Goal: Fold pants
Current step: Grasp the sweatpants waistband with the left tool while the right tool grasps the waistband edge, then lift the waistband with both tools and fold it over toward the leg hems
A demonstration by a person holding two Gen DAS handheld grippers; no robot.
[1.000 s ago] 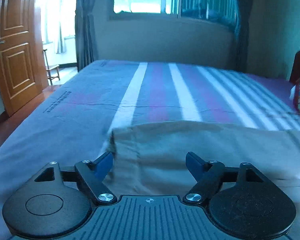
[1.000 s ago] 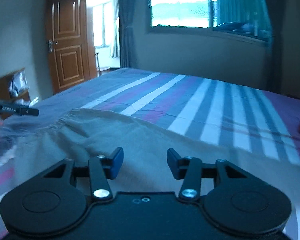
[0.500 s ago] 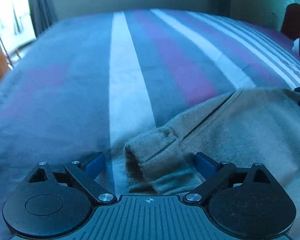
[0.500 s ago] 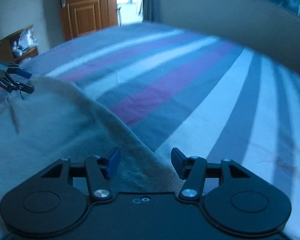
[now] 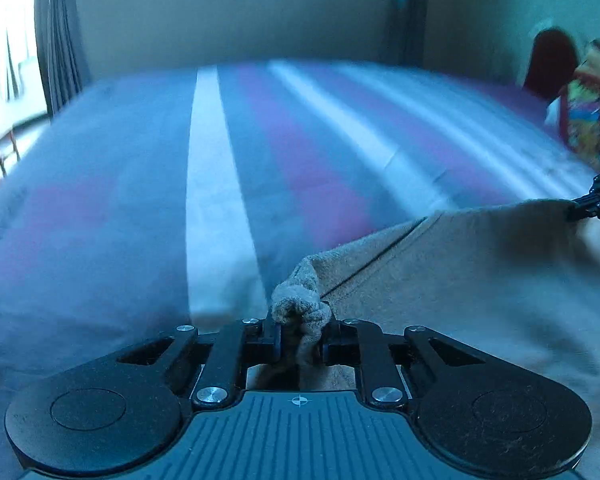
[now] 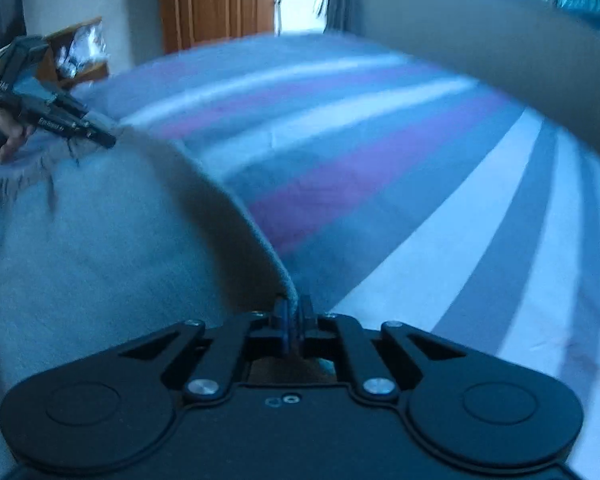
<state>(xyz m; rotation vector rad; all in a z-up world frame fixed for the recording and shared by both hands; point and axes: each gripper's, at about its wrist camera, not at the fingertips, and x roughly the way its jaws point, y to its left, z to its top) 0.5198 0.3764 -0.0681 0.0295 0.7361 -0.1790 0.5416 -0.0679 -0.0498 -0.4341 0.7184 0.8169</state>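
Observation:
Beige pants lie across the near part of a striped bed. My left gripper is shut on a bunched corner of the pants, which sticks up between its pads. In the right wrist view the pants spread to the left, and my right gripper is shut on their thin far edge. Each gripper shows in the other's view: the right one pinches the cloth at the far right, the left one at the far left, with a hand behind it.
The bed sheet has grey, white and purple stripes and stretches away beyond the pants. A wooden door and a shelf stand at the left, a window wall behind the bed, and a colourful pillow at the right.
Both grippers dropped to the pants' far edge and went from open to shut on the cloth. The left one's corner is now bunched between its pads.

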